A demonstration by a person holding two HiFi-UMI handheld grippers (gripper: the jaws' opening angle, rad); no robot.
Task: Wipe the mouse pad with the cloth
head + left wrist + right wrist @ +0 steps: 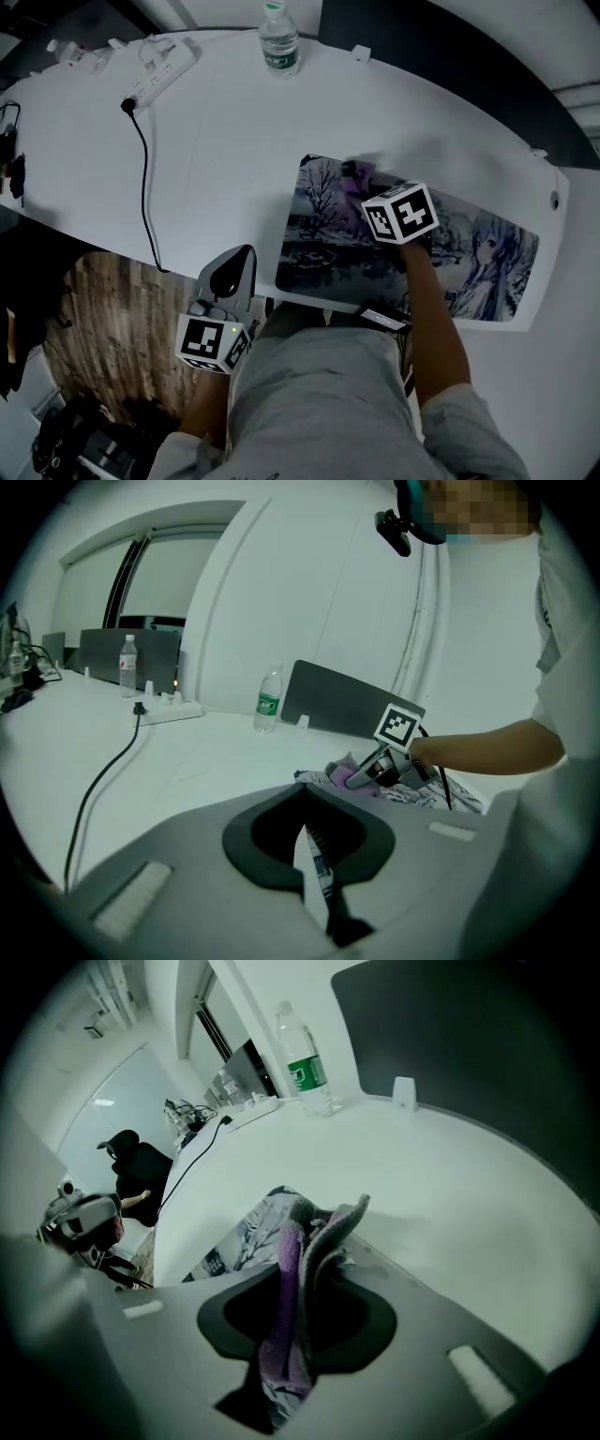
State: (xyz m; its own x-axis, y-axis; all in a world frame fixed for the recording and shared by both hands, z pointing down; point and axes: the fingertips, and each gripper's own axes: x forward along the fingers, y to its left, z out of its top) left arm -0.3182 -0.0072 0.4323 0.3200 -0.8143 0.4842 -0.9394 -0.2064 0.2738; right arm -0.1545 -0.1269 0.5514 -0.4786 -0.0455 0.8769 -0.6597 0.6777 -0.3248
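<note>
Jaws of right gripper [300, 1279] on half-hidden cloth [323, 1232]

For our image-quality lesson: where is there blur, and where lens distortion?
Head view: the cloth looks smeared by motion over the mouse pad. Both gripper views: fisheye bends the table edge, corners go black, colours look dim and greenish.

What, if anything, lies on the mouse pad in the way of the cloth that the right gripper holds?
Nothing visible does. The right gripper is shut on the cloth over the far left part of the pad, and the rest of the pad is bare. The bottle and the power strip stand well off the pad.
</note>
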